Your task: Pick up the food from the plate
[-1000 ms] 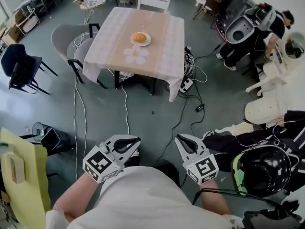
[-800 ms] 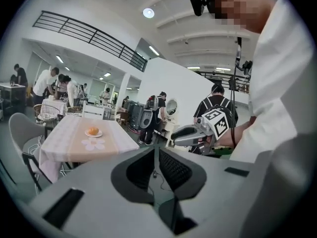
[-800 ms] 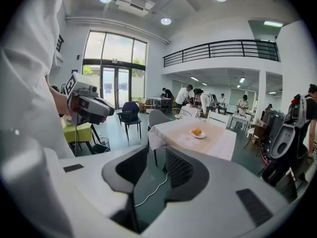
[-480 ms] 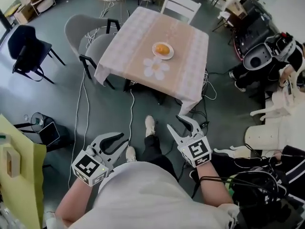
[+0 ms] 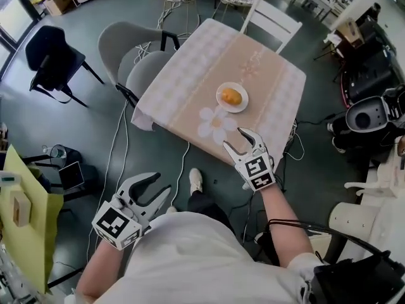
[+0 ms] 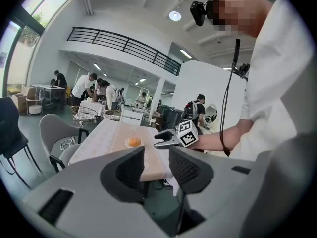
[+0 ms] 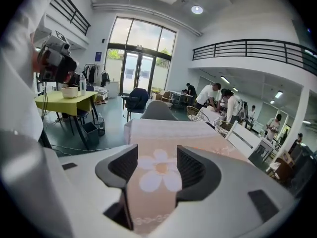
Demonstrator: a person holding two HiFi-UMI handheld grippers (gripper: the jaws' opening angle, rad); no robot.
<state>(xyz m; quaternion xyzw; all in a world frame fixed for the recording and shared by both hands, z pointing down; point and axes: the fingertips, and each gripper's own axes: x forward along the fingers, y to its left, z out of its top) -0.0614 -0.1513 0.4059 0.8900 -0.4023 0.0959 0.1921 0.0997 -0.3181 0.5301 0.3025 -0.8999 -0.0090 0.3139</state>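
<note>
the right gripper [image 7: 157, 153] has its jaws opening, with nothing gripped between them. through the gap shows a table [image 7: 163, 133] under a pale pink cloth, a white flower print [image 7: 148, 182] lying right between the jaw tips. a grey chair [image 7: 157, 110] stands at the table's far end, toward 12 o'clock. a yellow-green table [image 7: 67, 100] sits at 9 o'clock, tall glass doors [image 7: 141, 68] at 11 o'clock, standing people [image 7: 213, 95] at 2 o'clock.

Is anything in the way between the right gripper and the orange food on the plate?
Nothing visible. The right hand-held gripper, jaws opening and empty, is at the table's near edge. Only flat tablecloth with a flower print lies between it and the food on the plate.
</note>
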